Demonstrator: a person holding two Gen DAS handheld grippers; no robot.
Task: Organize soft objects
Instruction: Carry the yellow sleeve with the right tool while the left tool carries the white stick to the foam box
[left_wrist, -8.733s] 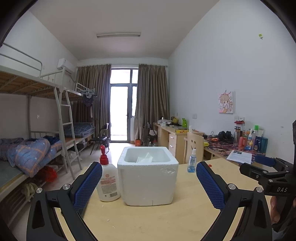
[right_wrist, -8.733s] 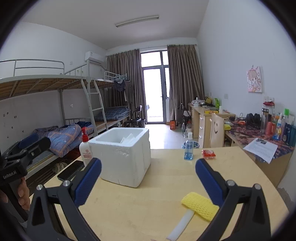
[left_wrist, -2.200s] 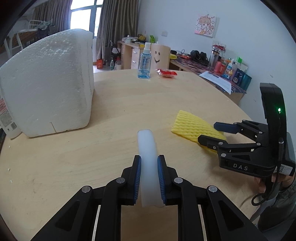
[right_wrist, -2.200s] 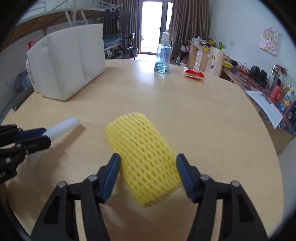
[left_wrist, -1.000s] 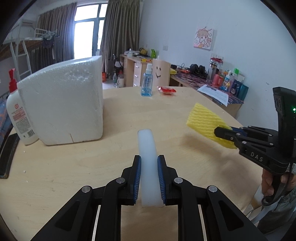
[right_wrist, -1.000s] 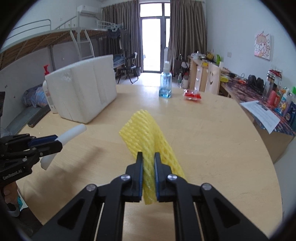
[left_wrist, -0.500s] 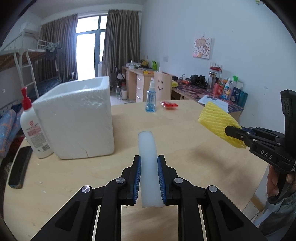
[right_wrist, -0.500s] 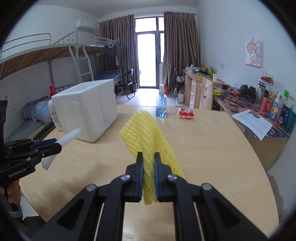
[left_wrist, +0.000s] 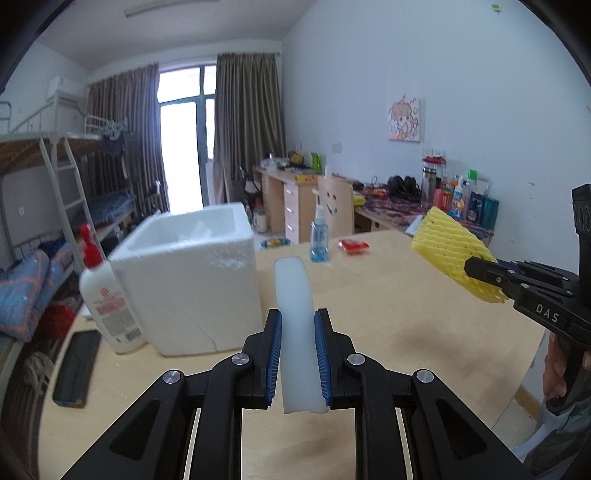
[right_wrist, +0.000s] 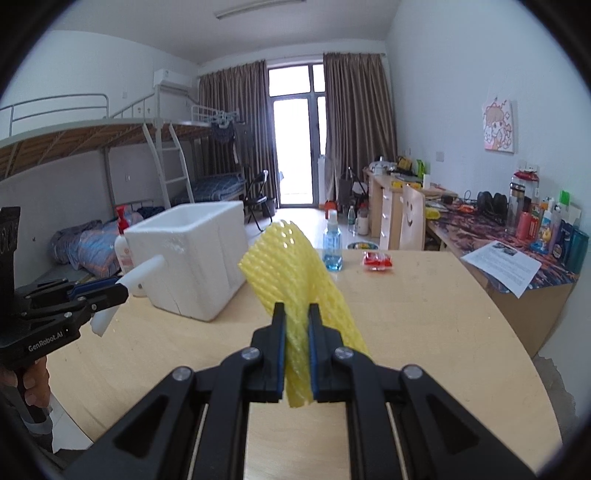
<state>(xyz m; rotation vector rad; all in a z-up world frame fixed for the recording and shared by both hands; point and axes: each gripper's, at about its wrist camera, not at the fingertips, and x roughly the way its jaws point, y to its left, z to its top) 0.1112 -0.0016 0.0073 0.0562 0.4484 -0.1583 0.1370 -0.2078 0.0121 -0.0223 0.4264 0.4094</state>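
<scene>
My left gripper (left_wrist: 297, 354) is shut on a white foam strip (left_wrist: 294, 295) and holds it above the table, pointing toward the white foam box (left_wrist: 192, 273). The strip also shows in the right wrist view (right_wrist: 136, 280). My right gripper (right_wrist: 297, 347) is shut on a yellow foam net (right_wrist: 291, 266), held in the air; the net also shows at the right of the left wrist view (left_wrist: 450, 254). The foam box (right_wrist: 199, 251) stands open-topped at the table's far left, with white pieces inside.
A white pump bottle (left_wrist: 107, 306) with a red top stands left of the box. A black phone (left_wrist: 75, 365) lies at the table's left edge. A blue spray bottle (right_wrist: 332, 247) and a red packet (right_wrist: 376, 262) sit at the far side of the round wooden table (right_wrist: 424, 325).
Both grippers have risen higher above the table with their loads, and the open top of the foam box has come into view.
</scene>
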